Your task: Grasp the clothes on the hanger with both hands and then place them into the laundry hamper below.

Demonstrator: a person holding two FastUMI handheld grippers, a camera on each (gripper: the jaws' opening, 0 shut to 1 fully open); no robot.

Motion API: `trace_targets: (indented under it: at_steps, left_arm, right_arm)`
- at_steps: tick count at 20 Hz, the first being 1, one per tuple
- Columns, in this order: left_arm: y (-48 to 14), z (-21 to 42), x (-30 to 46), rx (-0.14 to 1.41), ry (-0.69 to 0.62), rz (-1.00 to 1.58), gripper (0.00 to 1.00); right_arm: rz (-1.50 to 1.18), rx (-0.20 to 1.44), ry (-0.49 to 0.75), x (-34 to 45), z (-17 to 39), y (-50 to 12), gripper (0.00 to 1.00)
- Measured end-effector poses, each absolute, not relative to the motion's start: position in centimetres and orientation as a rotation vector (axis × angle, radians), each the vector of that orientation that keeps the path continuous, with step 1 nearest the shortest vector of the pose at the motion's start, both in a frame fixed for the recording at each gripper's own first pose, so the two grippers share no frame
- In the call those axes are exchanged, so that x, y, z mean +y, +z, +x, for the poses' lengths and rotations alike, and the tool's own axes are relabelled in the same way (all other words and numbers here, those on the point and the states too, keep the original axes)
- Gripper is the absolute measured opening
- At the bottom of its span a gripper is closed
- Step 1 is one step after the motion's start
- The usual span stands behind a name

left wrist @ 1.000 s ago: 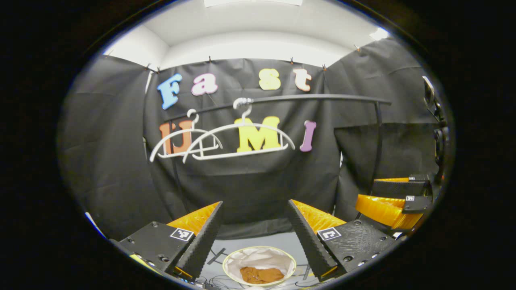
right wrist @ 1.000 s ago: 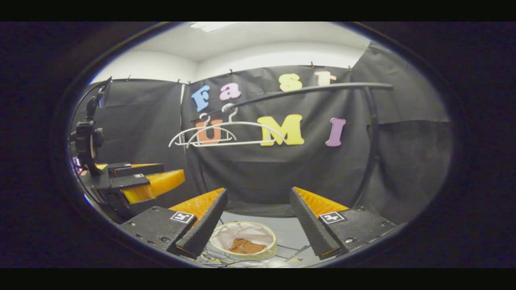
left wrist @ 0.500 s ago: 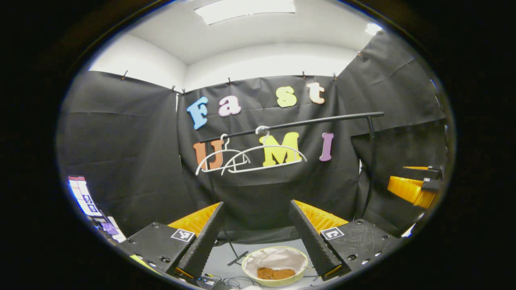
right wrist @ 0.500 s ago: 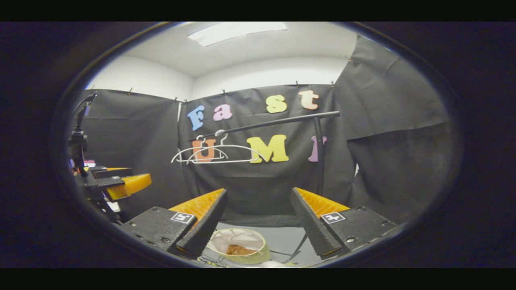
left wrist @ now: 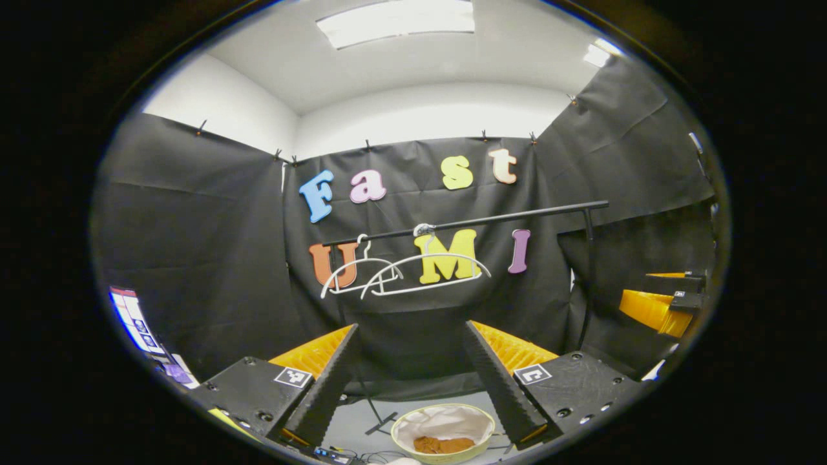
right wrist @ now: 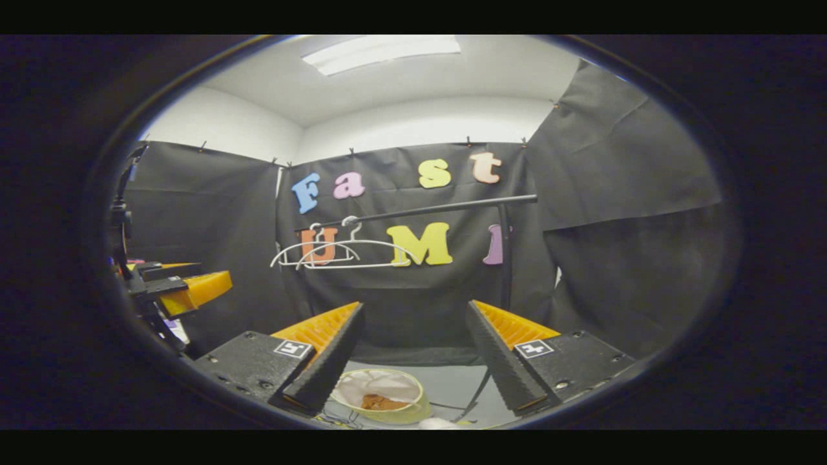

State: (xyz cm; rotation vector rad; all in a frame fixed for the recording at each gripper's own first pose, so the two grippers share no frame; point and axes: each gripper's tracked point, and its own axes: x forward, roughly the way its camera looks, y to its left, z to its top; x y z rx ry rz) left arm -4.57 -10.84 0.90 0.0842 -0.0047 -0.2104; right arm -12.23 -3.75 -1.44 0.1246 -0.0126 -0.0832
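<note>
My left gripper (left wrist: 407,381) and right gripper (right wrist: 413,368) both stood spread, pinching nothing. Between each pair of fingers, at six o'clock, the laundry hamper (left wrist: 481,431) sat on the floor with the brown clothes (left wrist: 443,444) lying inside. Farther off, at twelve o'clock, two white hangers (left wrist: 426,274) hung bare from the black rail (left wrist: 517,215).

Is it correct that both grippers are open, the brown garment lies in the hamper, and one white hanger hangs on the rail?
Not quite. Two white hangers hang on the rail, as the left gripper view shows. The rest holds: the left gripper and right gripper are open, and the brown garment lies in the hamper.
</note>
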Motion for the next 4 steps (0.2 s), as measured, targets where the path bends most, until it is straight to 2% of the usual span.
trace_targets:
  at_steps: [4]
  left_arm:
    - [1.0, -4.7, -8.7, -0.003, -0.204, 0.07, 0.99]
  right_arm:
    - [0.101, -0.029, -0.084, -1.8, -12.8, -0.7, 0.99]
